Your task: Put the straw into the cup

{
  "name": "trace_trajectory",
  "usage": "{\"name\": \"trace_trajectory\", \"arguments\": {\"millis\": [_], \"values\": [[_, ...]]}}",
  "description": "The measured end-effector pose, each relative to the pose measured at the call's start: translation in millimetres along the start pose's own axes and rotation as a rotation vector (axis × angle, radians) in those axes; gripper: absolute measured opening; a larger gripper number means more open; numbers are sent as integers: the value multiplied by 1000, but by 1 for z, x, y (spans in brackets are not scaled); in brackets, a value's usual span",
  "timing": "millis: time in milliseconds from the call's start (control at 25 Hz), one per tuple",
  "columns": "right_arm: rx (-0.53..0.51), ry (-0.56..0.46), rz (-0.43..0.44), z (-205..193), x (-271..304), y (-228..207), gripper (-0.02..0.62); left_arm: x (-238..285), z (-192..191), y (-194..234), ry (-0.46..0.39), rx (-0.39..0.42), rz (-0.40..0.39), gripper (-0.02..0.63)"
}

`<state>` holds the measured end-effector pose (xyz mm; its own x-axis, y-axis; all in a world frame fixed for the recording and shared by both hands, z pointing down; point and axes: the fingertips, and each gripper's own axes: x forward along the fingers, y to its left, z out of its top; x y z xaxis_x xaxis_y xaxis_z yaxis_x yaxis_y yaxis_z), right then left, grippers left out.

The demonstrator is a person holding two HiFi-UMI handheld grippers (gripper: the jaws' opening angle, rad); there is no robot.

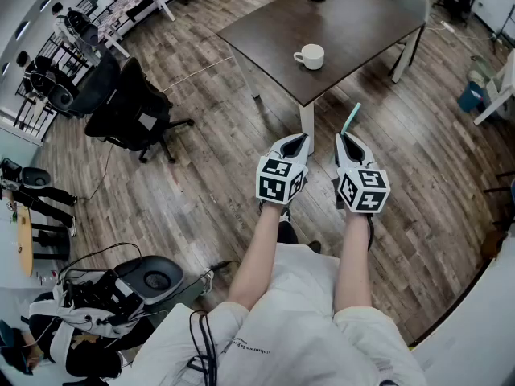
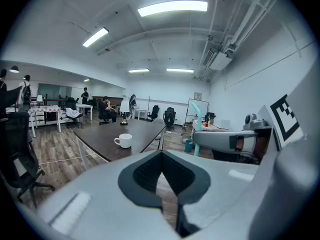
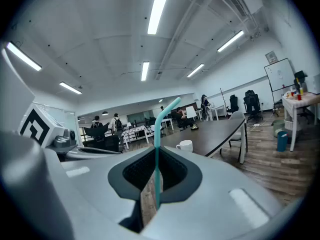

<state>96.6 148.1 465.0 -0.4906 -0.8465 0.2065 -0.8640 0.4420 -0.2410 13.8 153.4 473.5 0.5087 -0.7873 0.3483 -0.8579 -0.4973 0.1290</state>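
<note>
**A:** Where's the straw?

**B:** The teal straw (image 3: 156,134) is pinched upright between the jaws of the right gripper (image 1: 348,137), with its bent end poking past the tips. The left gripper (image 1: 294,141) is closed on nothing.

**A:** And the cup?

**B:** The white cup (image 1: 310,55) stands on the dark table (image 1: 362,22) near its front edge — well apart from both grippers, which hang over the floor.

**A:** How to do this well?

**B:** I'd say carry first: walk up to the table and bring the right gripper over the cup's mouth. Tilt one end of the straw down and lower it inside the rim before letting go — a nudge might tip a light cup.
</note>
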Motion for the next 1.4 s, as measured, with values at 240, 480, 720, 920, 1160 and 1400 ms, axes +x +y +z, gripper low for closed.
{"name": "trace_trajectory", "arguments": {"millis": [240, 480, 720, 920, 1160, 1400], "values": [[79, 29, 15, -26, -14, -2, 44, -4, -13, -7, 13, -8, 11, 0], [101, 41, -17, -32, -13, -9, 44, 6, -13, -7, 23, -21, -10, 0], [141, -15, -43, -15, 10, -24, 46, 29, 0, -13, 12, 24, -113, 0], [113, -21, -69, 7, 42, -27, 46, 58, 28, 12, 17, 67, -152, 0], [100, -4, -133, 19, 71, -44, 48, 95, 48, 38, 18, 57, -215, 0], [108, 20, -195, 17, 105, -60, 48, 124, 53, 71, 37, 44, -253, 0]]}}
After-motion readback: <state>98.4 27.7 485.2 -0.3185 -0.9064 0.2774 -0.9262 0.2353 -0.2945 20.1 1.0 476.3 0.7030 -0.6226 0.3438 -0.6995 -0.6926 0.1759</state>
